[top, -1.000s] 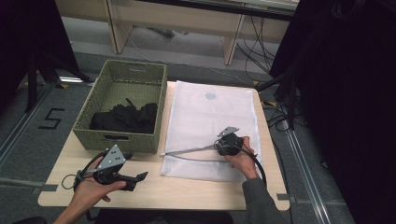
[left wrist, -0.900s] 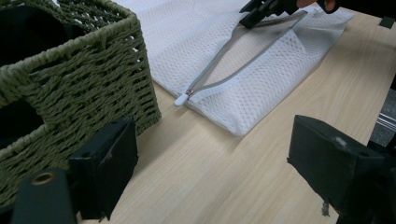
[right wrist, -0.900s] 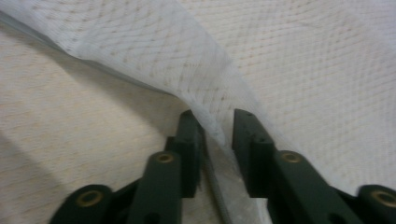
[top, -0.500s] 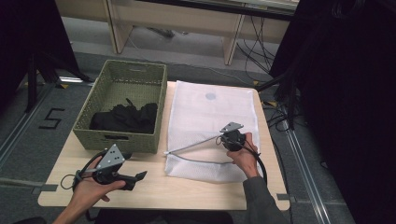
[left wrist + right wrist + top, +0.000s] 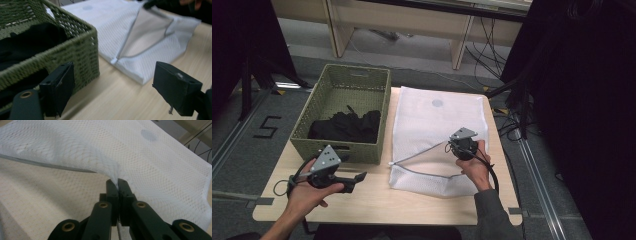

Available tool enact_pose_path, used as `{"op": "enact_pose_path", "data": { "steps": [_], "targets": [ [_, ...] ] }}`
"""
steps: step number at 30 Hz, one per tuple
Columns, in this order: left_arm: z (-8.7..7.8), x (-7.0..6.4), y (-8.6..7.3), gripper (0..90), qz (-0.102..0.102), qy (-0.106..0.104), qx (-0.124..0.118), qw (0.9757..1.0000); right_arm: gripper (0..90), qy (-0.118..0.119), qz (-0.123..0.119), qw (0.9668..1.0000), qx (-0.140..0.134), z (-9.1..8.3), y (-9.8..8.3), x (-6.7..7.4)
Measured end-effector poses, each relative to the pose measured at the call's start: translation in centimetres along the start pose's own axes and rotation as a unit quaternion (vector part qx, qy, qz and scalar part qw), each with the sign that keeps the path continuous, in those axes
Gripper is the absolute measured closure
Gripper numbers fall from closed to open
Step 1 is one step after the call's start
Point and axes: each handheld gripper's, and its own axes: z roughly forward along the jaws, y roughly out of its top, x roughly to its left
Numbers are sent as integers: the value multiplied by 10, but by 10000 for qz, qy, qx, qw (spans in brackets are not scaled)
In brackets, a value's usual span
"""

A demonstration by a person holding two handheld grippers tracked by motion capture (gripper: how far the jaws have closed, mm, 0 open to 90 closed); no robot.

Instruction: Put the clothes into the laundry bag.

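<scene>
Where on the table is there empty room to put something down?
Bare wood runs along the near edge of the table, in front of the green basket and the white mesh bag, between the left gripper and the right hand. The back is crowded: basket and bag cover it side by side.

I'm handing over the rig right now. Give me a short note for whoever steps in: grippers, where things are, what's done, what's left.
Right gripper: shut on the top layer of the white mesh zip bag, lifting it at the unzipped opening.
Left gripper: open, holding nothing, near the table's front edge beside the green woven basket.
Black clothes: in the basket.
Done: bag unzipped, mouth raised.
Left, probably: move the clothes into the bag and zip it.
</scene>
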Motion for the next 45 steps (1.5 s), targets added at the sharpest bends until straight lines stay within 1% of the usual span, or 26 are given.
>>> {"op": "enact_pose_path", "data": {
  "steps": [2, 3, 6, 8, 9, 11, 13, 17, 18, 20, 21, 23, 25, 27, 28, 29, 30, 32, 33, 34, 35, 37, 40, 43, 44, 45],
  "targets": [
    [-2, 8, 7, 181, -1, 61, -39, 10000, 894, -24, 136, 9999, 3, -1, 0, 1],
    [-3, 11, 10, 180, -18, 139, -65, 9999, 894, -11, 72, 10000, -19, -1, 1, 0],
    [-2, 22, 22, 180, -189, 138, -165, 9996, 893, -60, 201, 9998, 6, -3, 2, 3],
    [0, 32, 34, 180, -160, 270, -163, 9994, 894, -31, 40, 10000, -69, -3, 3, 1],
    [2, 37, 40, 180, -166, 277, -118, 9994, 893, -66, 192, 9998, 13, -4, 3, 3],
    [8, 48, 55, 171, -205, 282, -6, 9994, 893, -92, 117, 9999, -42, -4, 3, 3],
    [16, 62, 68, 170, -122, 458, 183, 9987, 893, -45, 194, 9998, 11, -5, 3, 4],
    [34, 90, 82, 156, -119, 640, 481, 9967, 893, -85, 101, 9999, -72, -4, 2, 2],
    [39, 98, 85, 152, -122, 585, 594, 9964, 893, -56, 113, 9999, -59, -5, 2, 1],
    [50, 108, 90, 149, -259, 528, 678, 9960, 893, -77, 81, 9999, -50, -5, 1, 1],
    [58, 110, 91, 149, -544, 464, 521, 9961, 893, -83, 55, 9999, -47, -4, 1, 1],
    [70, 112, 97, 148, -1057, 207, 573, 9925, 893, -15, 176, 9998, 14, -4, 1, 2],
    [83, 109, 101, 150, -734, 287, 930, 9925, 893, -66, 83, 9999, -16, -3, 1, 1],
    [98, 110, 102, 155, -424, 539, 1337, 9886, 893, -67, 79, 9999, -10, -3, 1, 1],
    [103, 111, 101, 161, -420, 612, 1366, 9878, 893, -14, 155, 9999, 33, -4, 1, 2],
    [111, 114, 99, 163, -589, 665, 1415, 9859, 893, -43, 49, 10000, -23, -3, 1, 0],
    [115, 117, 97, 163, -618, 701, 1491, 9844, 893, -51, 74, 10000, -24, -4, 1, 1],
    [125, 121, 94, 163, -541, 817, 1689, 9808, 892, -61, 59, 10000, -34, -4, 0, 1],
    [128, 124, 94, 167, -589, 786, 1894, 9770, 892, -57, 71, 10000, -33, -4, 0, 1],
    [131, 127, 96, 162, -628, 648, 1991, 9758, 892, -42, 105, 9999, -20, -4, 0, 1],
    [133, 129, 96, 155, -612, 594, 1878, 9785, 892, -47, 69, 10000, -33, -3, 0, 0],
    [136, 134, 98, 175, -621, 791, 1705, 9802, 892, -40, 57, 10000, -10, -2, 0, 0],
    [141, 140, 96, 160, -572, 759, 1775, 9795, 891, -19, 9, 10000, -20, -2, 0, -1],
    [145, 142, 90, 159, -157, 1004, 2005, 9744, 891, -46, 25, 10000, -35, -2, -1, -1],
    [145, 141, 88, 167, -130, 1087, 1923, 9752, 891, -82, 198, 9998, -37, -2, -1, 1],
    [145, 140, 86, 172, -201, 1049, 1864, 9767, 891, -58, 128, 9999, -14, -2, -1, 0]
  ]
}}
